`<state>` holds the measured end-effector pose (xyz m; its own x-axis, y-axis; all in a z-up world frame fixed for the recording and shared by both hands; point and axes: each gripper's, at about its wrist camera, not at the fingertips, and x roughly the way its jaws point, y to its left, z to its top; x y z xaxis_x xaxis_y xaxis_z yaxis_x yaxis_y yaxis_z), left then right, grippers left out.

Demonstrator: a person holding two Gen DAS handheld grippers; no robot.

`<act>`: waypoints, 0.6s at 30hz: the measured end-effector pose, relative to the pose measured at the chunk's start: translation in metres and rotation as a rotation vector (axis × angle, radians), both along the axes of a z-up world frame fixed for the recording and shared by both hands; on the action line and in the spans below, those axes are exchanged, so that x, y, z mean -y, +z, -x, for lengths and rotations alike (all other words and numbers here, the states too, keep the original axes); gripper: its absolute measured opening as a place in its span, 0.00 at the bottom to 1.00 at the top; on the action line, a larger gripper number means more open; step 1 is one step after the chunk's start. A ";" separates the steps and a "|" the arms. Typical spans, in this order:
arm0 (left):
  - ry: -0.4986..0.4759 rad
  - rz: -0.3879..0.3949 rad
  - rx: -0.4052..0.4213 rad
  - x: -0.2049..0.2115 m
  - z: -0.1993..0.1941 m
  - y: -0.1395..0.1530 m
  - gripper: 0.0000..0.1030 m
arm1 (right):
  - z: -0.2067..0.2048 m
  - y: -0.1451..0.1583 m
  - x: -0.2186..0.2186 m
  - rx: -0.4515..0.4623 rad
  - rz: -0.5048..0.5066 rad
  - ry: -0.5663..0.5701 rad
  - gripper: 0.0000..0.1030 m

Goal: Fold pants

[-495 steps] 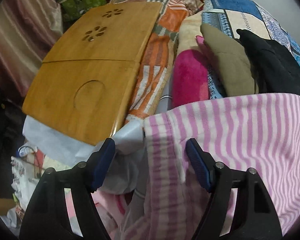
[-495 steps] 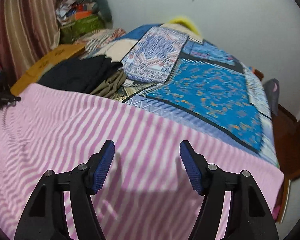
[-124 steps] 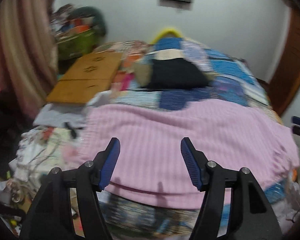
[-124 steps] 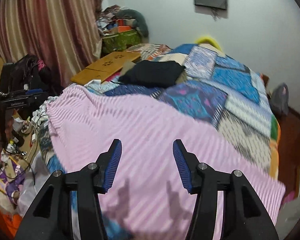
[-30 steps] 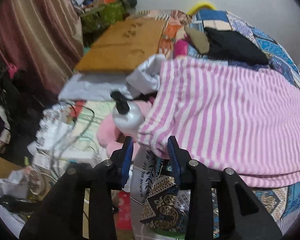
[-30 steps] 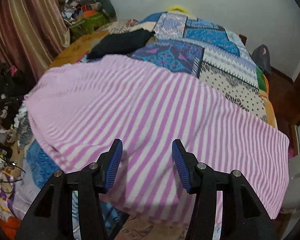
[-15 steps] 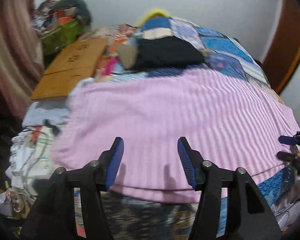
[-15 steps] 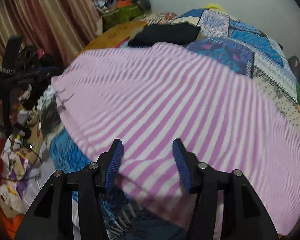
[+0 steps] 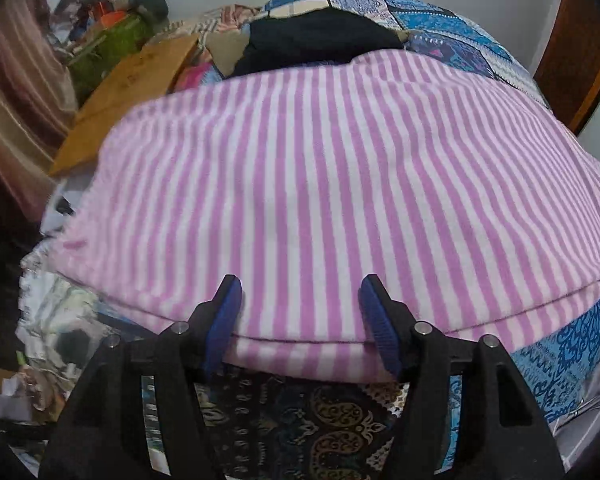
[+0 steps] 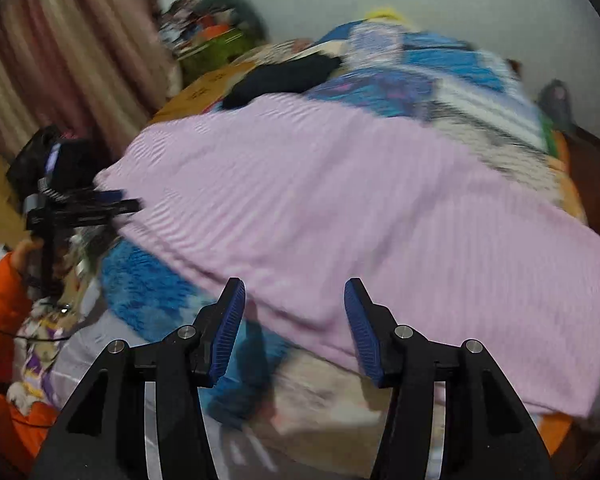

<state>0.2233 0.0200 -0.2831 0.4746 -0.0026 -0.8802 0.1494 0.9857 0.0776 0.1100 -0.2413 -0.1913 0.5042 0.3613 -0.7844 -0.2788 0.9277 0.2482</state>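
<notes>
Left hand-held gripper (image 9: pixel 300 320) just opening; right hand-held gripper (image 10: pixel 294 322) agape.

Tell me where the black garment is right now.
In the left wrist view the black garment lies at the top centre on the patchwork bedspread, just beyond the far edge of the pink striped pants and right of the wooden board.

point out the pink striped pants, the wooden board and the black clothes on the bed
pink striped pants (image 9: pixel 340 184), left wrist view, middle of the spread cloth.
wooden board (image 9: pixel 132 88), left wrist view, its bare top face.
black clothes (image 9: pixel 320 40), left wrist view, middle of the dark pile.
</notes>
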 end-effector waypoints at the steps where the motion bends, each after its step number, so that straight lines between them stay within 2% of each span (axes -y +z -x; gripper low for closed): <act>1: 0.001 -0.004 0.013 0.003 -0.002 0.006 0.60 | 0.002 0.003 0.014 0.012 0.015 -0.038 0.48; 6: 0.015 0.017 0.107 0.020 -0.028 0.045 0.62 | 0.003 0.013 0.106 0.061 0.056 -0.257 0.50; 10: 0.033 0.039 0.138 0.043 -0.064 0.060 0.66 | -0.008 0.010 0.179 0.073 0.088 -0.430 0.50; 14: 0.046 0.074 0.114 0.066 -0.106 0.057 0.66 | -0.023 -0.007 0.237 0.044 0.109 -0.545 0.50; 18: 0.041 0.034 0.079 0.089 -0.138 0.036 0.67 | -0.045 -0.034 0.271 -0.010 0.106 -0.588 0.50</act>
